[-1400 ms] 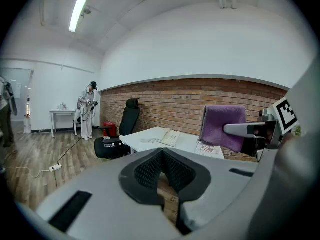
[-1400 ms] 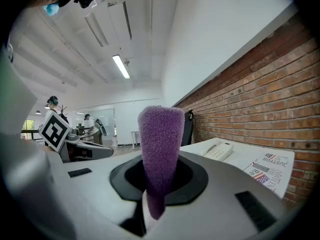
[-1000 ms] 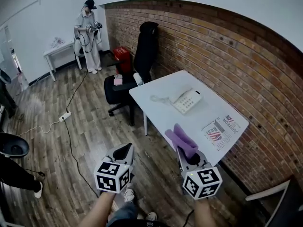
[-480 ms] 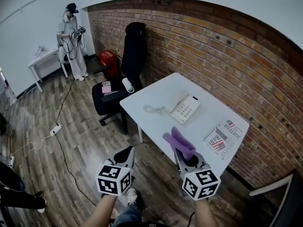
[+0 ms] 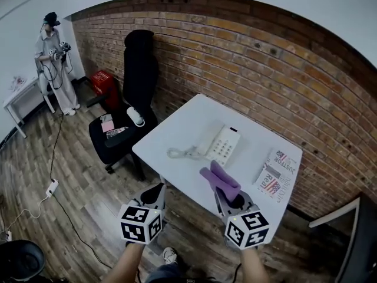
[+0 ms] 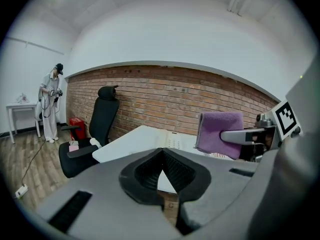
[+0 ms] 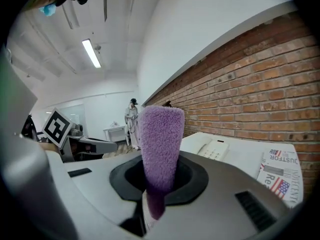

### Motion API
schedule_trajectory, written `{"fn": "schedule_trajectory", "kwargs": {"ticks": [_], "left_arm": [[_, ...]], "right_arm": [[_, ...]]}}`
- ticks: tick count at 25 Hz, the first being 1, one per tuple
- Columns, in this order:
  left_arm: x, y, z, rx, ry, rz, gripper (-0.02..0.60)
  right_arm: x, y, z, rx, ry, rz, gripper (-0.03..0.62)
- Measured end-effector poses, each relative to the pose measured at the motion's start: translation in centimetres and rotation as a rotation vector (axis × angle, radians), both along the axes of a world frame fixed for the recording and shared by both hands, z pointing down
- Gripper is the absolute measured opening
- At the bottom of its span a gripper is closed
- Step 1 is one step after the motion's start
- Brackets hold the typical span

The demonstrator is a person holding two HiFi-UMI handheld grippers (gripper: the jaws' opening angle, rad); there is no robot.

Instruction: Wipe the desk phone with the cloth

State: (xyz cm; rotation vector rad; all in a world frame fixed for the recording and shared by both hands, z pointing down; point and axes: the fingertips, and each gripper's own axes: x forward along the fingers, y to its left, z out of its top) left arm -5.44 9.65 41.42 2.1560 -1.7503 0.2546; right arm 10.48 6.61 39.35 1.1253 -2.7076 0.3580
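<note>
A white desk phone (image 5: 221, 145) lies near the middle of the white table (image 5: 177, 135), its handset and coiled cord (image 5: 179, 153) off to the left. The phone also shows in the right gripper view (image 7: 211, 148) and faintly in the left gripper view (image 6: 172, 141). My right gripper (image 5: 222, 191) is shut on a purple cloth (image 5: 219, 178), which sticks up between its jaws (image 7: 159, 154), just short of the table's near edge. My left gripper (image 5: 155, 193) hangs shut and empty, left of the right one and off the table.
A printed paper (image 5: 275, 173) lies at the table's right end. A black office chair (image 5: 126, 114) stands left of the table. The brick wall (image 5: 247, 63) runs behind. A person (image 5: 54, 61) stands far left by a red box (image 5: 105, 82). A power strip (image 5: 52, 187) lies on the floor.
The view has swung left to right and closer: the table and phone now sit nearer the middle. Both grippers keep their places in the frame, the cloth still held.
</note>
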Motion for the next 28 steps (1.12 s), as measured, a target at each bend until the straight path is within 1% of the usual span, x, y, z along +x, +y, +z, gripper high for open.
{"fn": "schedule_trajectory", "kwargs": {"ticks": [5, 12, 20, 28], "left_arm": [[-1.3, -3.1, 0.5, -0.007, 0.024, 0.083, 0.005], [-3.0, -6.2, 0.9, -0.009, 0.050, 0.150, 0.005], [-2.6, -9.3, 1.3, -0.012, 0.033, 0.213, 0.005], [-2.0, -14.4, 2.4, -0.025, 0.002, 0.267, 0.005]], "right_arm": [[-1.5, -2.1, 0.2, -0.009, 0.027, 0.072, 0.044], [-2.3, -4.1, 0.3, -0.011, 0.063, 0.145, 0.044], [-1.4, -8.4, 0.6, -0.008, 0.087, 0.191, 0.044], [0.3, -14.2, 1.7, -0.004, 0.103, 0.243, 0.044]]}}
